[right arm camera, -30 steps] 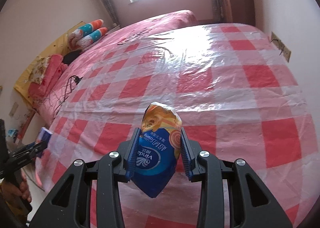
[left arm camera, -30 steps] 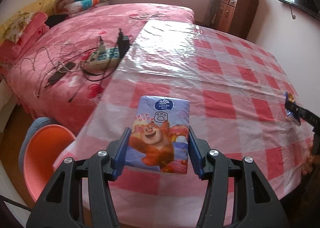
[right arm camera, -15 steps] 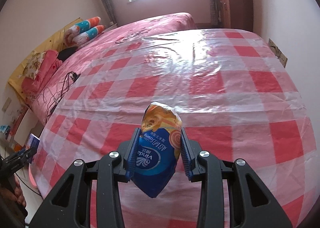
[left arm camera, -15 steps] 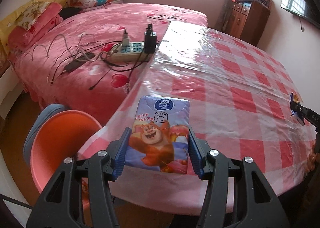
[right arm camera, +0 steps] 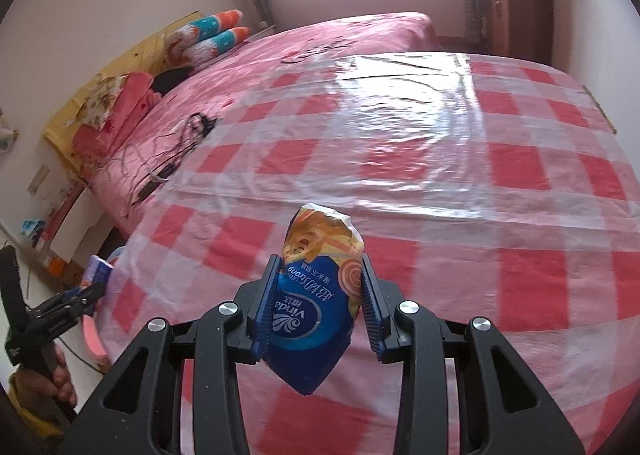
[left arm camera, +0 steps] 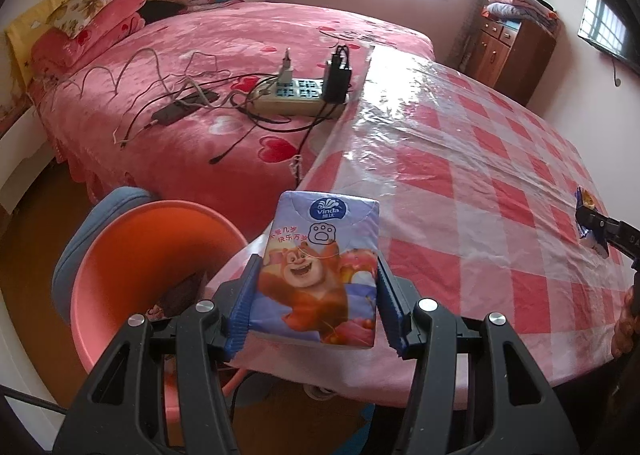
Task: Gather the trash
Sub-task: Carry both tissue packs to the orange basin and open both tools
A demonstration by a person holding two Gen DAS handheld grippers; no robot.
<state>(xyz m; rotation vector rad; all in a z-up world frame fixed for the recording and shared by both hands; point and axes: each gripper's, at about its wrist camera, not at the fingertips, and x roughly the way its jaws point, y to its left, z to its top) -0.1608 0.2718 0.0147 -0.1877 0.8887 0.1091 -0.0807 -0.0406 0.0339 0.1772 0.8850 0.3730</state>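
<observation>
My left gripper [left arm camera: 318, 275] is shut on a purple tissue pack [left arm camera: 324, 223] printed with a cartoon bear, held over the left edge of the checked table [left arm camera: 480, 175]. Below and to its left stands an orange-pink round container [left arm camera: 140, 255] with a dark item inside. My right gripper [right arm camera: 320, 267] is shut on a crumpled blue and orange wrapper [right arm camera: 316, 239] above the table's near part. The right wrist view shows the left gripper [right arm camera: 96, 287] with its purple pack [right arm camera: 98, 269] at the far left. The left wrist view shows the wrapper [left arm camera: 586, 199] at the right edge.
A pink bed [left arm camera: 240, 35] lies beside the table, with a power strip [left arm camera: 296, 95] and tangled cables on it. Pillows line the headboard. A wooden cabinet [left arm camera: 512, 47] stands at the back right. A hand [right arm camera: 52, 383] grips the left tool's handle.
My left gripper has carried the tissue pack leftward to the table's edge, bringing the orange container closer beneath it. My right gripper has also drifted left over the table with the wrapper.
</observation>
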